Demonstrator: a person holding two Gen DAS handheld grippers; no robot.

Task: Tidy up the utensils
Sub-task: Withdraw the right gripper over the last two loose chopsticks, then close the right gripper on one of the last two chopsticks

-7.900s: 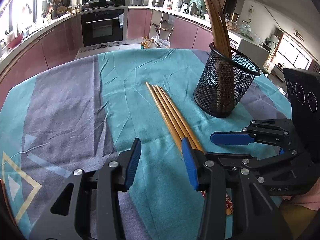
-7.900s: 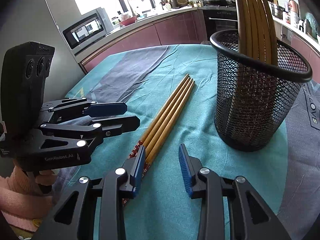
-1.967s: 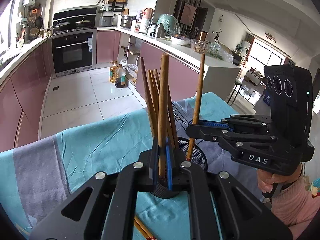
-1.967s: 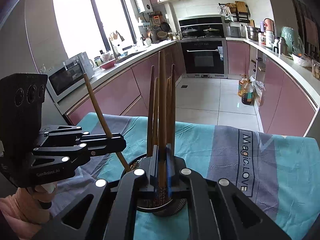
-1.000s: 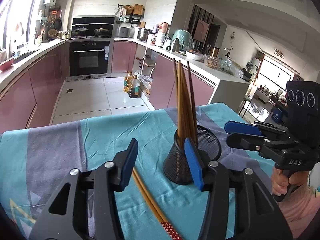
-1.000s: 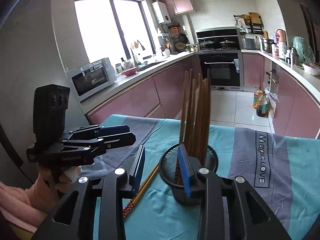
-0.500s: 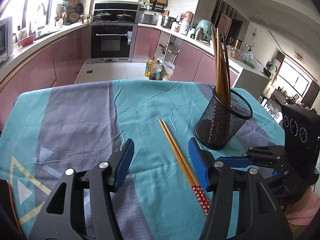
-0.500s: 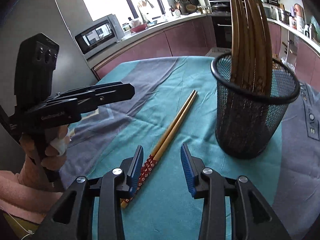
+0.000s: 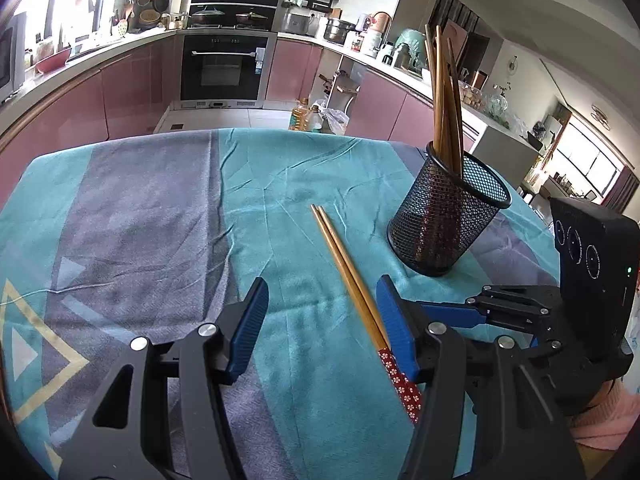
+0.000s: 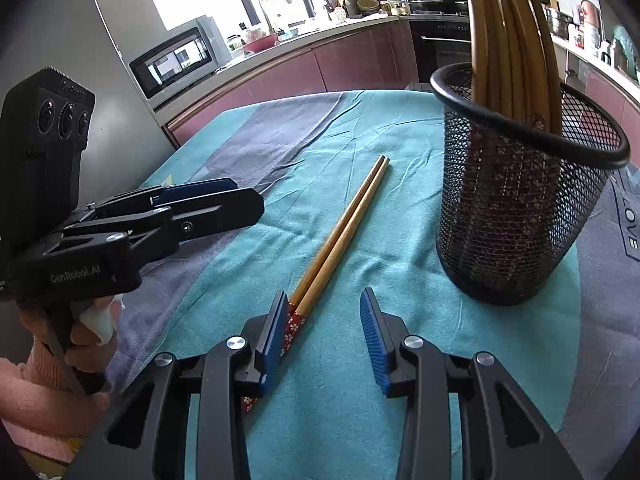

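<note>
Two wooden chopsticks (image 9: pixel 347 262) with red flowered ends lie side by side on the teal cloth; they also show in the right wrist view (image 10: pixel 340 232). A black mesh cup (image 9: pixel 446 216) holds several more chopsticks upright; it also shows in the right wrist view (image 10: pixel 516 208). My left gripper (image 9: pixel 322 320) is open and empty, low over the cloth, its right finger beside the chopsticks' red ends. My right gripper (image 10: pixel 324 332) is open and empty, its left finger over the red ends.
The table carries a teal and grey cloth (image 9: pixel 160 216) that drops off at the far edge. The mesh cup stands right of the loose chopsticks. Kitchen counters and an oven (image 9: pixel 224 68) lie beyond the table.
Both grippers have come lower and closer to the two loose chopsticks. Earlier, each gripper dropped a chopstick into the cup and opened; four lay on the cloth, now two.
</note>
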